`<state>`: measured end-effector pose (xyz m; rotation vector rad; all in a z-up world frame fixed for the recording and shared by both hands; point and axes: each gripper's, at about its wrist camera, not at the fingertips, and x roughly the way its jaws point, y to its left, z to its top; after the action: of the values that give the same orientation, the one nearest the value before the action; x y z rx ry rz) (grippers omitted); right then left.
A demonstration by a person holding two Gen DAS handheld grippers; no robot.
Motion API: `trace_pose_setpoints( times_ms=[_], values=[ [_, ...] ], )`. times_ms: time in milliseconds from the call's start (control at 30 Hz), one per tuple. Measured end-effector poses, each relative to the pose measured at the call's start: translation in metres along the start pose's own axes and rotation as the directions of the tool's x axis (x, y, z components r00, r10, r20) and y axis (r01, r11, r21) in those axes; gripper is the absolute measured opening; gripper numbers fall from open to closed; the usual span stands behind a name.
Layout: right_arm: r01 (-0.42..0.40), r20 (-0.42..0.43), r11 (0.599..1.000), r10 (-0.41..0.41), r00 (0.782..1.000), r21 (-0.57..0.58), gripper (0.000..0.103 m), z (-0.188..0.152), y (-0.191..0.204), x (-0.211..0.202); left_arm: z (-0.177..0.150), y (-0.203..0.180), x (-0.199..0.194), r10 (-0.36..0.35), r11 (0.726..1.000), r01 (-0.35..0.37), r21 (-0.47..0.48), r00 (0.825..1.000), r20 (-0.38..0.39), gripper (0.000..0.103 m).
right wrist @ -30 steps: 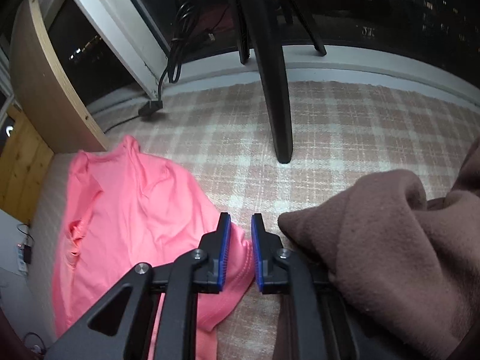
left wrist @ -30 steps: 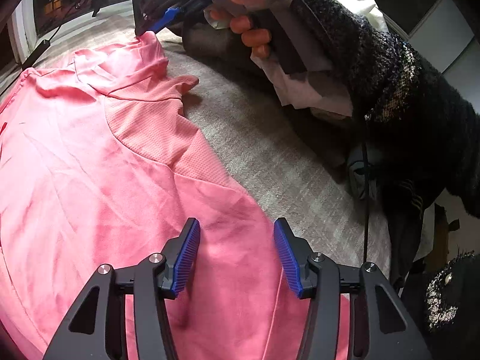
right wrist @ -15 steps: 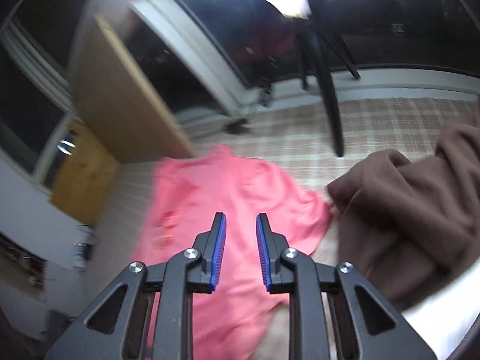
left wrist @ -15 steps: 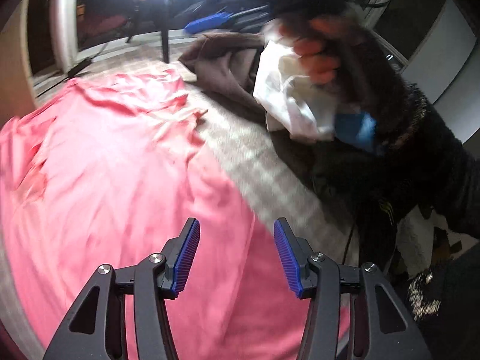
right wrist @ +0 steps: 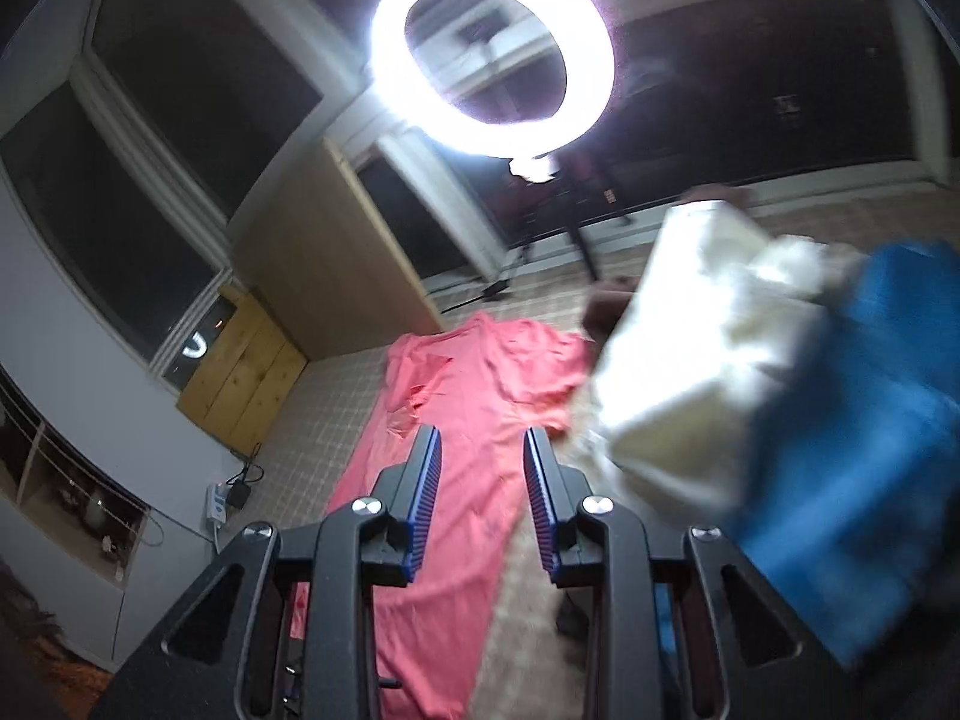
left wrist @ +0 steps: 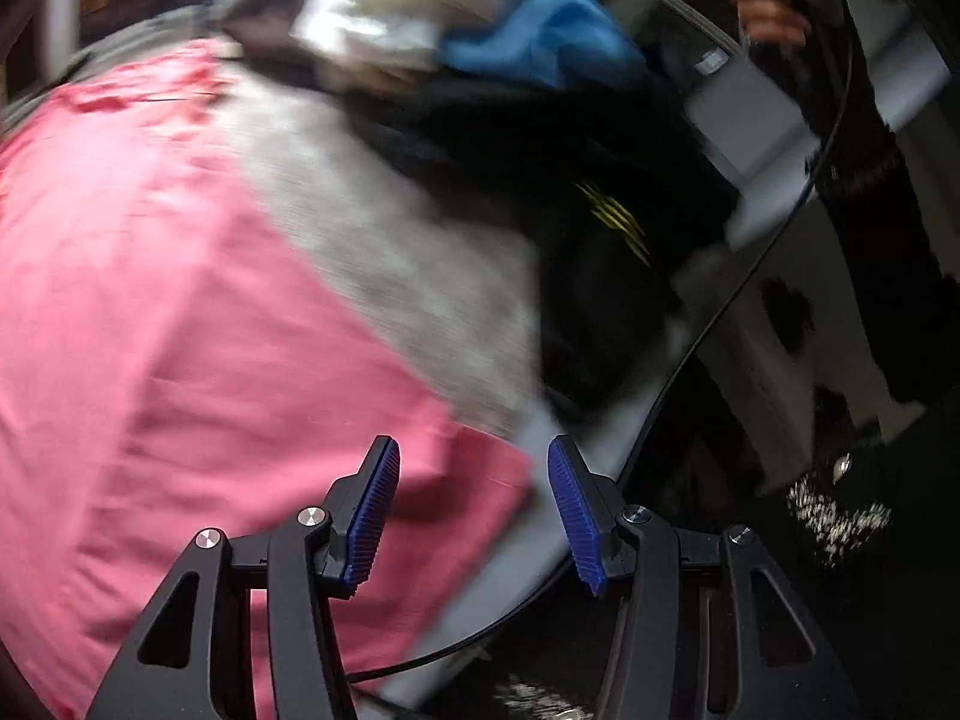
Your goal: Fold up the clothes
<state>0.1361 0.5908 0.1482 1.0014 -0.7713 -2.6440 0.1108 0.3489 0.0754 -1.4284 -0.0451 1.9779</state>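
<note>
— From the left wrist view, what have you got?

— The left hand-held gripper hangs with its blue pads apart and nothing pinched between them. Under it lies the pink shirt, spread flat on the checked bed cover. One corner of the shirt reaches the near edge of the bed, right below the gap between the pads, though the pads do not press on it.

— And further back?

— At the far side of the bed there's a heap: a white garment, a blue garment beside it, and a black garment with yellow stripes nearer the right edge. It's all blurred. A hand in a dark sleeve shows at the top right, and a black cable curves down past the bed's edge.

— Now the right wrist view?

— The right hand-held gripper has its jaws opening, with only a narrow gap and nothing between them. It sits up off the bed. The pink shirt lies lengthwise along the bed below it, collar end toward the far edge by the window. The white garment and blue garment fill the right side, close to the lens and smeared. A lit ring light glows over the far edge.
</note>
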Motion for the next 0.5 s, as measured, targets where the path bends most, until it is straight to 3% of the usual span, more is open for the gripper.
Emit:
trace_pose_setpoints(
  times_ms=[200,433,467,500],
  values=[
    [0.115,0.041,0.990,-0.119,0.992,0.083,0.028,-0.044,-0.022,-0.059,-0.010,-0.028,0.035,0.049,0.996,-0.045,0.083,0.998,-0.043,0.049],
    [0.119,-0.016,0.985,-0.117,0.993,0.126,0.028,-0.084,-0.022,-0.060,-0.009,-0.027,0.040,0.091,0.990,-0.093,0.105,0.996,0.019,0.041],
    [0.119,-0.021,0.986,-0.118,0.993,0.118,0.028,-0.087,-0.019,-0.058,-0.009,-0.026,0.040,0.090,0.990,-0.092,0.105,0.996,0.026,0.032],
    [0.115,-0.026,0.987,-0.113,0.993,0.109,0.028,-0.090,-0.015,-0.056,-0.010,-0.023,0.039,0.083,0.992,-0.084,0.089,0.996,0.020,0.009]
  ],
)
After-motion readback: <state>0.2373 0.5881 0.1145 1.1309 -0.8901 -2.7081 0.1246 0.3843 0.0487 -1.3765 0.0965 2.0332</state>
